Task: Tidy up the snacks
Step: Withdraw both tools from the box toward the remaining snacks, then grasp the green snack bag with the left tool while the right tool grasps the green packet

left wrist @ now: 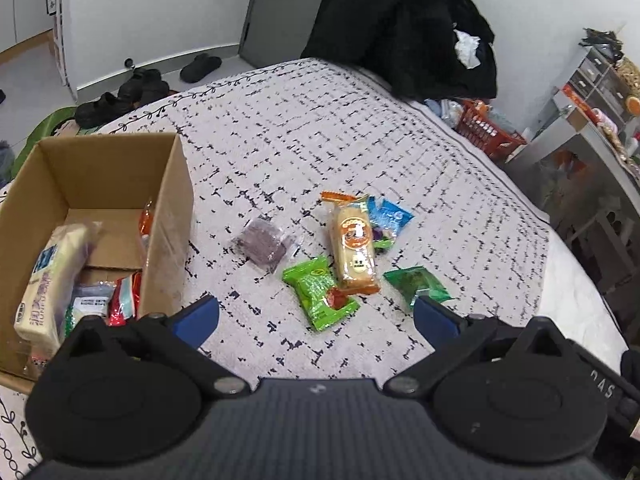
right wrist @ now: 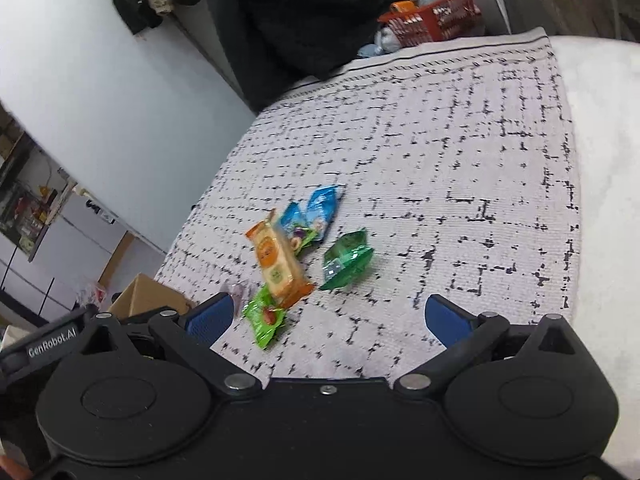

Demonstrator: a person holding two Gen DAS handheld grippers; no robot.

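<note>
The left claw (left wrist: 316,320) hovered above the bed, its blue-padded fingers (left wrist: 198,320) spread wide with nothing between them. The right claw (right wrist: 328,320) hung over the same surface, likewise spread wide and empty.

The snacks lay in a loose cluster on the grey woven bedspread with black dashes (left wrist: 360,140). In the left wrist view, a long orange-and-cream wrapped cake bar (left wrist: 354,246) lay in the middle of the group, its near end resting on a bright green crinkled packet with a red picture (left wrist: 320,294). Beyond the bar, partly tucked under its right side, sat a blue foil packet (left wrist: 390,216), with a small purple-and-green packet (left wrist: 380,236) just beside the bar. A dark green glossy packet (left wrist: 418,286) lay apart to the right, near the right finger of the left claw. A clear wrapper holding a purple-brown cake (left wrist: 266,244) lay by itself to the left of the cluster, between the bar and the box.

An open brown cardboard box (left wrist: 168,216) stood on the bed at the left. Inside it were a pale cream bag with blue print (left wrist: 48,284) leaning against the near left wall, a red-and-white packet (left wrist: 126,298) against the right wall, and an orange packet (left wrist: 146,220) further back along that wall.

In the right wrist view, which was somewhat blurred, the cake bar (right wrist: 276,260) again overlapped the bright green packet (right wrist: 264,318), the dark green packet (right wrist: 346,260) lay to its right, and a corner of the cardboard box (right wrist: 148,296) showed at the left.
</note>
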